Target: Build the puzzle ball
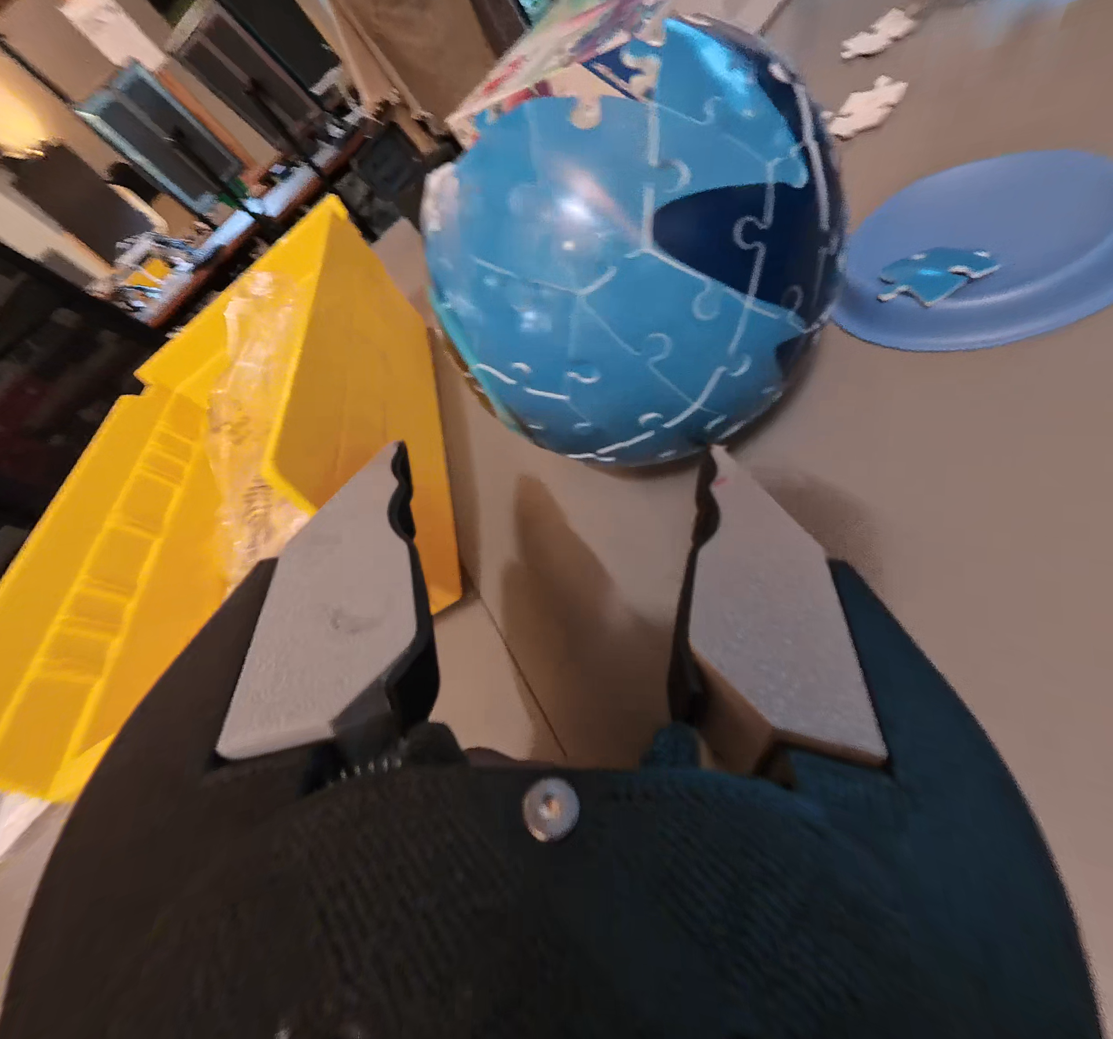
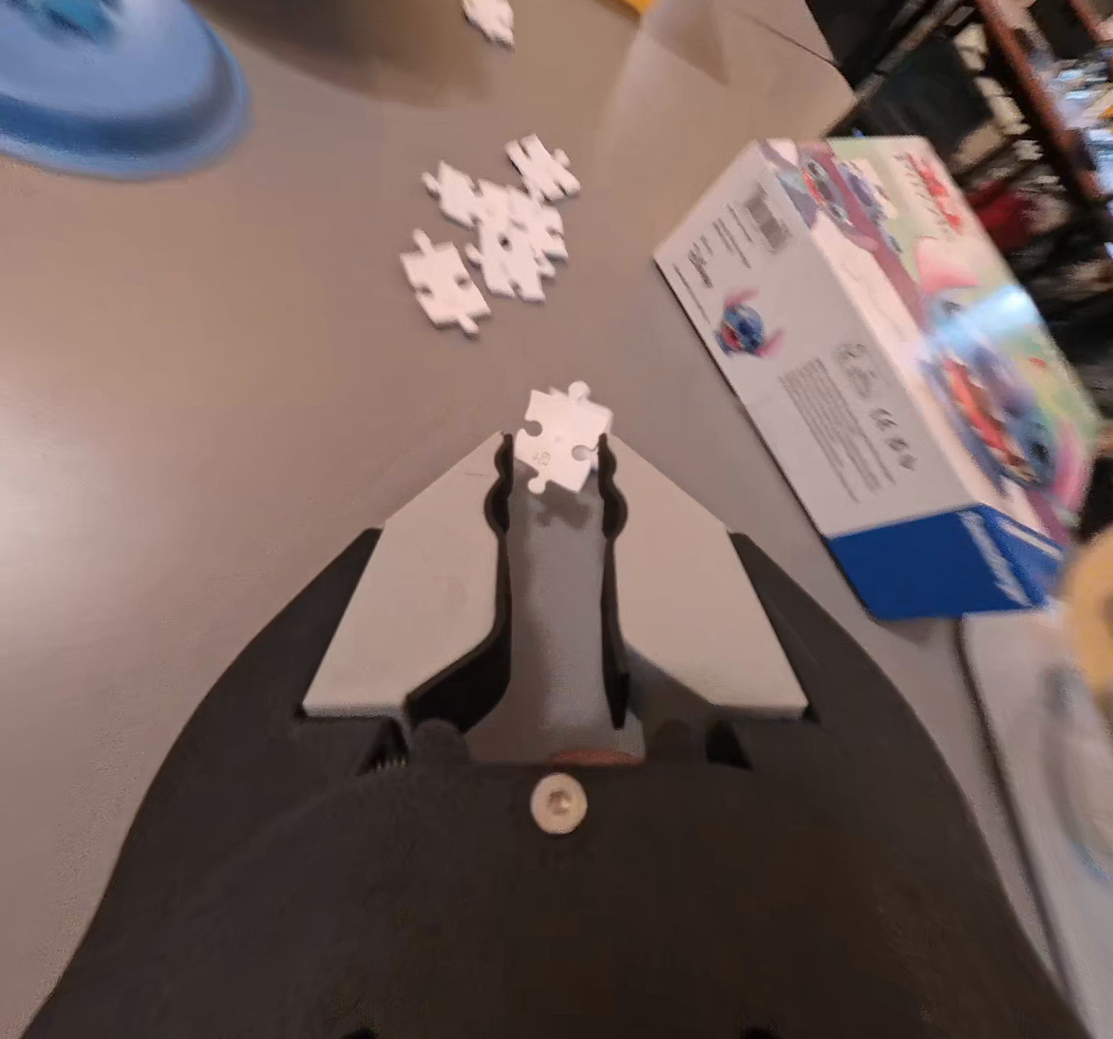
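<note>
My left gripper (image 1: 554, 462) stands wide open, gripping nothing; the ball (image 1: 626, 263) sits just beyond its tips on the table (image 1: 903, 528), with the yellow bin (image 1: 337, 408) close on one side and the blue dish (image 1: 1024, 215) on the other. My right gripper (image 2: 554, 450) pinches a white piece (image 2: 563, 438) above bare table. More pieces (image 2: 488, 233) lie ahead; the box (image 2: 873, 360) crowds the right. Both views are blurred.

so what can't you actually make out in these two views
- Left wrist view: the far side of the puzzle ball, hidden by its own curve.
- Right wrist view: the printed face of the puzzle piece in the right gripper; only its white back shows.
- Right wrist view: the blue plate, cut by the left edge and blurred.
</note>
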Demonstrator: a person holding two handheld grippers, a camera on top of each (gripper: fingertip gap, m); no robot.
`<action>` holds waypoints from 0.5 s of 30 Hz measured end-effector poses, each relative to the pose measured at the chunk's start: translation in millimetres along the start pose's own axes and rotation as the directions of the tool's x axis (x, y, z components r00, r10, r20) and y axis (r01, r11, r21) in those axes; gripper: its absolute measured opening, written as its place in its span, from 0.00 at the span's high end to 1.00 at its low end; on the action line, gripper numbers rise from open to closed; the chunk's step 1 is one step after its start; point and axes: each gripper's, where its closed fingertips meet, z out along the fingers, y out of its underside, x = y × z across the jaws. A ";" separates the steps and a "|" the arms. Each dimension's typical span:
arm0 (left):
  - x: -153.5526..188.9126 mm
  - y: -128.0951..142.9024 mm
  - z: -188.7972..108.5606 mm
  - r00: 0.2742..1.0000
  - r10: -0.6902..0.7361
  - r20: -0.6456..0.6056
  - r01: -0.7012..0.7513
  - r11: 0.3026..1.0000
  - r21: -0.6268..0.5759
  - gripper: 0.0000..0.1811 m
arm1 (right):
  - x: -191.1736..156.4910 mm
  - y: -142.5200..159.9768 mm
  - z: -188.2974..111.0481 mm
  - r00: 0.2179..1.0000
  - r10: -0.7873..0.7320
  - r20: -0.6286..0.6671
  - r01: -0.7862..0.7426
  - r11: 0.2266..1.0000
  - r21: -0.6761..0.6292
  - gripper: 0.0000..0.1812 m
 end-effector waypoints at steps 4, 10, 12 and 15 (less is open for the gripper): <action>-11.6 -2.1 -8.4 0.992 0.022 0.124 -0.024 0.999 0.021 0.46 | 24.5 16.2 -5.6 0.980 -0.065 -0.188 0.053 0.996 -0.067 0.86; 2.8 18.3 2.4 0.998 0.055 0.023 -0.052 0.991 -0.126 0.48 | 58.4 41.9 -10.8 0.931 -0.031 -0.364 -0.024 0.989 -0.148 0.86; 9.0 24.8 6.4 0.997 0.068 -0.020 -0.071 0.983 -0.171 0.68 | 64.1 47.2 -11.3 0.914 -0.061 -0.402 -0.017 0.982 -0.187 0.86; 9.4 24.3 6.3 0.996 0.084 -0.014 -0.085 0.982 -0.168 0.70 | 68.8 53.0 -9.9 0.905 -0.065 -0.421 -0.032 0.975 -0.220 0.86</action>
